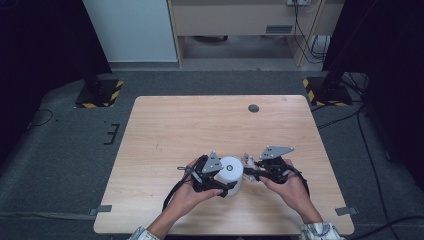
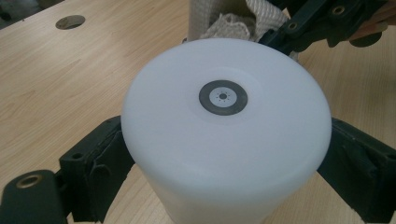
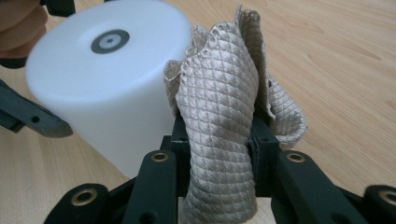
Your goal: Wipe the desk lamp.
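High view: left gripper (image 1: 226, 186) clamps white cylinder (image 1: 231, 170); right gripper (image 3: 217, 140) pinches cloth (image 3: 219, 107).

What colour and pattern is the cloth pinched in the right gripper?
The cloth is beige with a quilted diamond weave, clearest in the right gripper view.

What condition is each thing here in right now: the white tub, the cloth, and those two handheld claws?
White container: upright on the table, clamped at its sides.
Beige cloth: bunched, pinched, held against the container's side.
Left gripper: jaws shut on the container.
Right gripper: jaws shut on the cloth.
Table: bare wood around them.
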